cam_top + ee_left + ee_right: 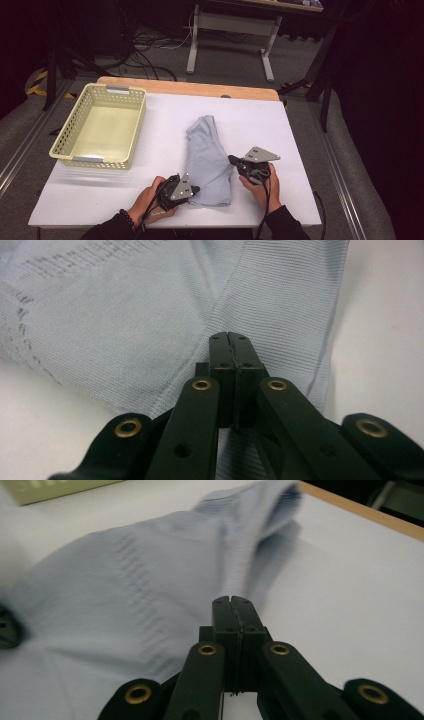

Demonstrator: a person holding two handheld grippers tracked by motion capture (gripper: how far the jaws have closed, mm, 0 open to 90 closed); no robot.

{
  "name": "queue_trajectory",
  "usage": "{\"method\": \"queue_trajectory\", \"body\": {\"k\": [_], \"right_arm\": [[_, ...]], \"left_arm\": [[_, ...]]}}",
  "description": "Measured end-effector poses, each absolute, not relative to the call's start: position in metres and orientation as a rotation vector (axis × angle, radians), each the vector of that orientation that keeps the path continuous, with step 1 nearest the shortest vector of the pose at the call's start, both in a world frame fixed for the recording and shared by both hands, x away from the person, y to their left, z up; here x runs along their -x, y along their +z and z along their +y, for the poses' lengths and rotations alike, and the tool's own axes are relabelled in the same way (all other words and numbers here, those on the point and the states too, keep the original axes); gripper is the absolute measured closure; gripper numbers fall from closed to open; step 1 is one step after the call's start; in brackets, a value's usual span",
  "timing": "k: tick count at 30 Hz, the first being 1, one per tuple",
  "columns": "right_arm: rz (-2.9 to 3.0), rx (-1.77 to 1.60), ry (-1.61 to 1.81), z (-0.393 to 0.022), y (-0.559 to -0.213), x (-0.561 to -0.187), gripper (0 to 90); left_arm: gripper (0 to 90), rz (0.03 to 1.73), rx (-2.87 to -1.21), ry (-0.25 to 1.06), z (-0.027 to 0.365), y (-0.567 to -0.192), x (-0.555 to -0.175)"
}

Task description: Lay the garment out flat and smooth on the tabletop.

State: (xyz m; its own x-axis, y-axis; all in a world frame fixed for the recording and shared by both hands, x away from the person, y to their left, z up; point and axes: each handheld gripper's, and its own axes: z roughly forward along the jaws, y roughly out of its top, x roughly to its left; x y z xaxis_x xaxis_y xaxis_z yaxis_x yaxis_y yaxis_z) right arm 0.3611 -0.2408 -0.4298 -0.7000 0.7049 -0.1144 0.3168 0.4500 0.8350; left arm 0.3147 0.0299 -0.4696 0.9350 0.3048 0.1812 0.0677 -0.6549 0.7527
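A light blue garment [207, 160] lies folded into a long strip in the middle of the white table [305, 150]. My left gripper [196, 189] rests at the strip's near left corner, jaws shut. In the left gripper view its fingertips [228, 336] press together over the ribbed blue garment [125, 320], with nothing visible between them. My right gripper [231, 159] hovers at the strip's right edge, pointing left. The right gripper view shows that gripper [233, 599] shut too, just right of the garment [115, 590], with bare table beyond it.
A pale yellow perforated basket [135, 130] stands empty on the table's far left. The table's wooden far edge [200, 89] runs behind it. A desk frame [230, 30] and cables lie on the floor beyond.
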Motion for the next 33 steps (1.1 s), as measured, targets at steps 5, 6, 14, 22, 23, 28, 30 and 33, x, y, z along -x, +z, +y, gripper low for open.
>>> {"method": "queue_trajectory", "body": {"k": [5, 6, 14, 22, 23, 28, 30, 33], "right_arm": [[2.347, -0.781, 0.982, -0.222, -0.449, -0.360, 90.0], [2.357, -0.797, 0.975, -0.223, -0.453, -0.360, 90.0], [2.319, -0.879, 0.921, -0.247, -0.458, -0.356, 90.0], [2.255, -1.014, 0.988, -0.269, -0.454, -0.359, 90.0], [2.250, -1.014, 1.000, -0.269, -0.453, -0.359, 90.0], [2.231, -0.971, 1.030, -0.265, -0.446, -0.353, 85.5], [2.218, -0.968, 1.066, -0.266, -0.443, -0.351, 83.5], [2.199, -0.928, 1.132, -0.267, -0.437, -0.347, 80.1]], "left_arm": [[89.9, 0.278, -2.263, 0.323, 0.032, -0.469, -0.319], [89.9, 0.278, -2.264, 0.320, 0.032, -0.469, -0.319], [89.9, 0.273, -2.270, 0.339, 0.031, -0.469, -0.317], [89.9, 0.269, -2.270, 0.357, 0.031, -0.469, -0.316], [89.9, 0.271, -2.266, 0.363, 0.031, -0.469, -0.315], [84.6, 0.291, -2.239, 0.337, 0.036, -0.464, -0.312], [83.6, 0.305, -2.221, 0.336, 0.040, -0.459, -0.310], [82.5, 0.304, -2.191, 0.364, 0.047, -0.450, -0.308]]}}
